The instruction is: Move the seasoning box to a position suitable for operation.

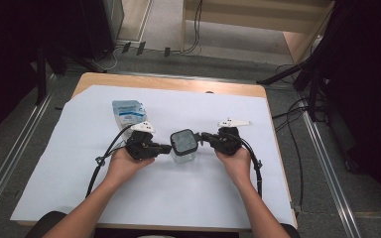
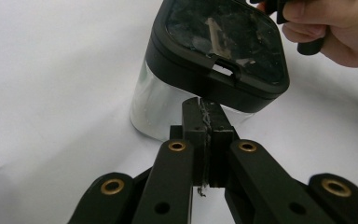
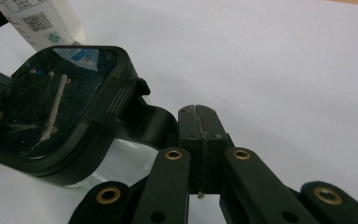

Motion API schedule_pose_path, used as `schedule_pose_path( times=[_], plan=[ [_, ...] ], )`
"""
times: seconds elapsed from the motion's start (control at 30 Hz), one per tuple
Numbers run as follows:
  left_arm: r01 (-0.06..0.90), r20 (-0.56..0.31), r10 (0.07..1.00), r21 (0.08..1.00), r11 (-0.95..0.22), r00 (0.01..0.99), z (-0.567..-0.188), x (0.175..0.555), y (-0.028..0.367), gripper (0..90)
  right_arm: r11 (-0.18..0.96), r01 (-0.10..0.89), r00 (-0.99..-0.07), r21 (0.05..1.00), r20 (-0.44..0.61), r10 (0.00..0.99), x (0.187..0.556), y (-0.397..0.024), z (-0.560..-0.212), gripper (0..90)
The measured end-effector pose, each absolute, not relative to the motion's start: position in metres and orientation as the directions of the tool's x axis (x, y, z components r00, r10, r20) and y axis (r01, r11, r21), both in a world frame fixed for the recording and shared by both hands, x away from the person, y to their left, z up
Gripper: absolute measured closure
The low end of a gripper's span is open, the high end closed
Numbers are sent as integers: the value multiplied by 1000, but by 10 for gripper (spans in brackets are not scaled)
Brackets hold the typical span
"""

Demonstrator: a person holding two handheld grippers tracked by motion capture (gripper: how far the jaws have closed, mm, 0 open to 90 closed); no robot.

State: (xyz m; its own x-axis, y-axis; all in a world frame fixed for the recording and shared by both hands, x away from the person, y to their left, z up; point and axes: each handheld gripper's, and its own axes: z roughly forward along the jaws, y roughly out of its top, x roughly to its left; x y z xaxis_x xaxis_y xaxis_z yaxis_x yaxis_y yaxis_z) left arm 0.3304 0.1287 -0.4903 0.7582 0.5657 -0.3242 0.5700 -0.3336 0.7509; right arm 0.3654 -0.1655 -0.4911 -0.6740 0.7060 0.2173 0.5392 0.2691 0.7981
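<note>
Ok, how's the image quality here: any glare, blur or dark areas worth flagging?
High view: even light on the white sheet, surroundings dark, slightly soft. Left gripper view: the container's black lid mirrors the ceiling, and the left gripper close up is a bit soft. Right gripper view: the same reflections on the lid, the pouch at top left blurred, the right gripper sharp.

You are sitting in a lab-style recording space: a wooden table (image 1: 173, 83) covered by a white sheet (image 1: 178, 198) stands on grey carpet (image 1: 322, 198), with black stand legs (image 1: 297, 74), loose cables (image 1: 196, 29) and metal floor rails (image 1: 327, 163) around you.
</note>
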Motion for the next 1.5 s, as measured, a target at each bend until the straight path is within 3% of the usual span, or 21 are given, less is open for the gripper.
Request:
schedule_pose_path(
  times=[0.47,1.0,1.1,1.23,1.5],
  plan=[
    [546,-296,547,748,-377,783,-487,322,123,895,213,530,-671,821,252,698,373,-169,-486,900],
    [560,-323,554,759,-333,767,-492,325,124,899,237,551,-683,800,270,679,378,-164,-489,900],
    [557,-304,547,735,-386,780,-496,326,117,900,248,555,-695,794,278,663,374,-161,-489,900],
    [561,-329,510,719,-410,795,-501,325,109,881,250,561,-677,789,263,688,370,-162,-488,900],
    [526,-298,497,740,-419,815,-494,325,112,868,214,557,-648,802,259,716,368,-179,-484,900]
  ],
)
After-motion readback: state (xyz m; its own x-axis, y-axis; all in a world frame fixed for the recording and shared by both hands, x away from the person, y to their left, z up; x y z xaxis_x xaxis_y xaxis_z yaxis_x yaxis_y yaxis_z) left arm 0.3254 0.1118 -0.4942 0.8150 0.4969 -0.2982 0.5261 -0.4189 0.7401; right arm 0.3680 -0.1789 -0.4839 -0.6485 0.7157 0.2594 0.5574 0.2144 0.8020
